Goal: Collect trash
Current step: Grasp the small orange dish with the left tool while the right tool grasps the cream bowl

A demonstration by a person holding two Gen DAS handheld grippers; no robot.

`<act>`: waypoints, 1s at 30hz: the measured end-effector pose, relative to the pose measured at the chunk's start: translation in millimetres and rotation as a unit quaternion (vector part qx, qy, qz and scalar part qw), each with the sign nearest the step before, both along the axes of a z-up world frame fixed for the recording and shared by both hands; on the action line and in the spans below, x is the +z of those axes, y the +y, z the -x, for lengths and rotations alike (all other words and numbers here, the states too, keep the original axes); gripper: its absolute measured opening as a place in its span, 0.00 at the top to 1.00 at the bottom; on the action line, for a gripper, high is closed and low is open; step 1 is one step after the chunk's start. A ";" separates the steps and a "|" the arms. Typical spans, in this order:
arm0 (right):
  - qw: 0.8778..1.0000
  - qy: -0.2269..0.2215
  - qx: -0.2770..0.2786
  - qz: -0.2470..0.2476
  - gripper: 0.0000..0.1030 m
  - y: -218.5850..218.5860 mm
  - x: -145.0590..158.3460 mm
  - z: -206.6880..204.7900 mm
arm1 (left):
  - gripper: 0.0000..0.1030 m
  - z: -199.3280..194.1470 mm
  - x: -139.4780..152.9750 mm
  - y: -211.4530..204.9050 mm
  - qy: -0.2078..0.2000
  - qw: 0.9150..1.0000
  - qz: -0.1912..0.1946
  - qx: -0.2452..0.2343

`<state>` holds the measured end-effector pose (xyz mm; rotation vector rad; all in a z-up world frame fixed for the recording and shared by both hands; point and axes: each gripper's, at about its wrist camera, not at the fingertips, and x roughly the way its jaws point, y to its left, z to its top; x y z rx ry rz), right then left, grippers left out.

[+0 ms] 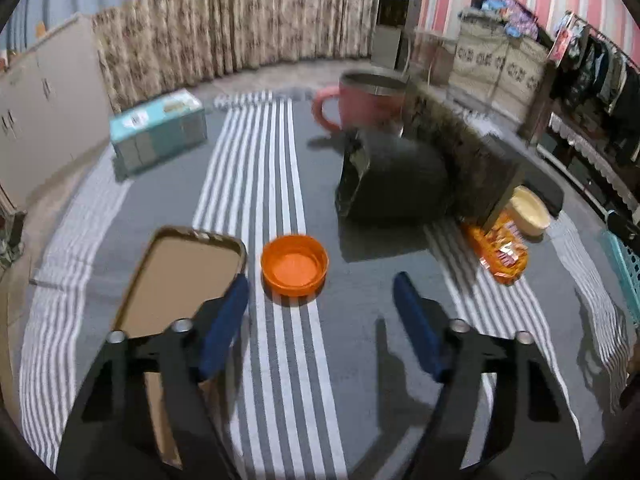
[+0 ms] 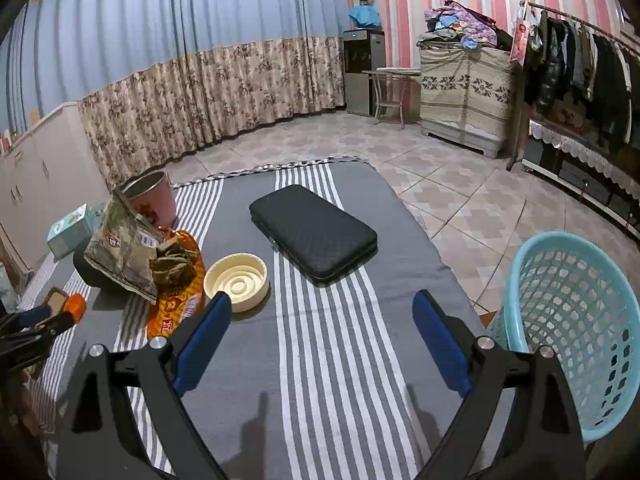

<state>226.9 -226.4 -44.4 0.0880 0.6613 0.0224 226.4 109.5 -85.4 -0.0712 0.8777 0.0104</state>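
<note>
Left wrist view: left tool [image 1: 321, 294] is spread wide and empty, lined up on the orange lid [image 1: 295, 265] just ahead on the striped table [image 1: 276, 360], so looks like a pickup coming; phone case [image 1: 182, 276] sits close beside it

Right wrist view: right tool [image 2: 322, 314] spread too, cream lid [image 2: 236, 281] and wrappers [image 2: 174, 280] near, basket [image 2: 576, 332] beside the table, black case [image 2: 314, 232] ahead
</note>
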 end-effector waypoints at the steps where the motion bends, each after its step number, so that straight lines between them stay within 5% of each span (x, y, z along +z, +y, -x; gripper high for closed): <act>1: 1.000 0.001 0.000 0.000 0.13 0.8 -0.3 -0.8 | 0.42 -3.3 -4.8 0.4 0.009 1.000 0.003 0.000; 11: 1.000 0.015 0.014 0.012 0.13 11.4 -6.4 -7.1 | 0.42 -30.7 -14.3 10.3 0.025 1.000 0.015 0.010; 16: 0.999 0.027 0.027 0.027 0.13 20.9 -12.1 -10.6 | 0.62 -34.7 -15.4 6.9 0.024 1.000 -0.003 0.005; 21: 0.998 0.046 0.043 0.020 0.13 29.1 -21.0 -19.8 | 0.62 -34.6 -13.8 10.3 0.021 1.000 0.007 -0.002; 30: 0.995 0.082 0.063 0.005 0.13 52.8 -36.6 -56.4 | 0.62 -24.3 17.5 12.1 -0.048 0.998 -0.047 -0.001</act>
